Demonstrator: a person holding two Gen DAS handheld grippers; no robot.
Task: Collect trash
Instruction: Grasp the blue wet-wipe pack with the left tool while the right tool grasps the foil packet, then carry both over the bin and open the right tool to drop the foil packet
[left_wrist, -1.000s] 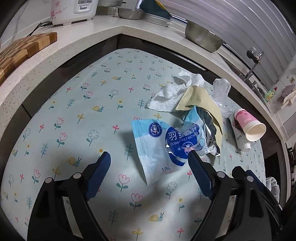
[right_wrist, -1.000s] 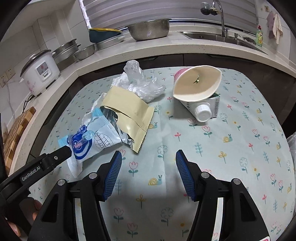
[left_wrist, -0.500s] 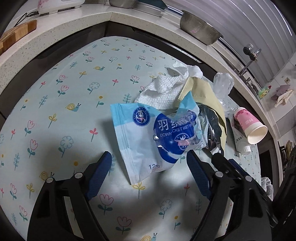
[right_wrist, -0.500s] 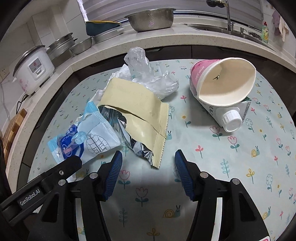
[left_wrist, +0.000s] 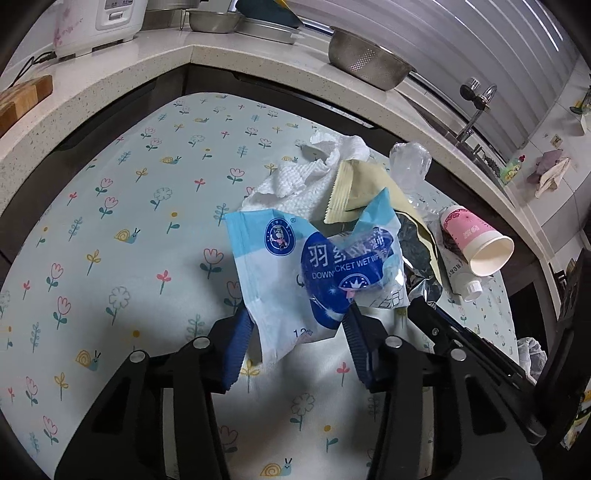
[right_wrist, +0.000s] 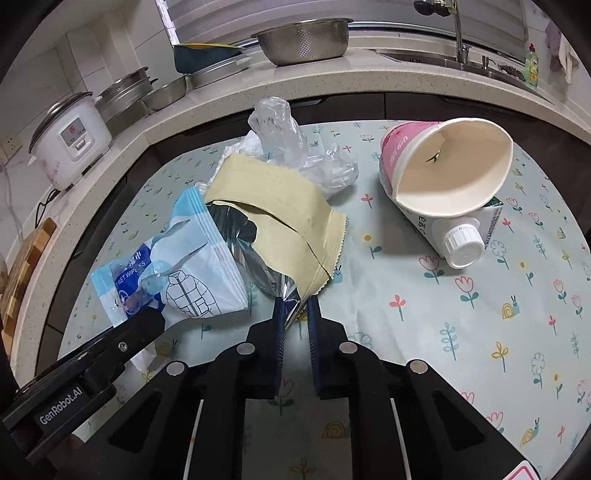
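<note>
A blue and white wet-wipes packet lies on the flowered tablecloth. My left gripper has closed partway around its near end, with each finger touching a side of the packet. The packet also shows in the right wrist view. My right gripper is shut on the silver-lined corner of a tan snack wrapper. Behind lie a white paper towel and a clear plastic bag. A pink paper cup lies on a small white carton.
A stone counter curves around the table's far side with a metal colander, a rice cooker, pans and a sink tap. A wooden board sits at the left.
Both grippers moved forward to the trash. The left one narrowed around the wet-wipes packet. The right one closed from wide open onto the tan wrapper's corner.
</note>
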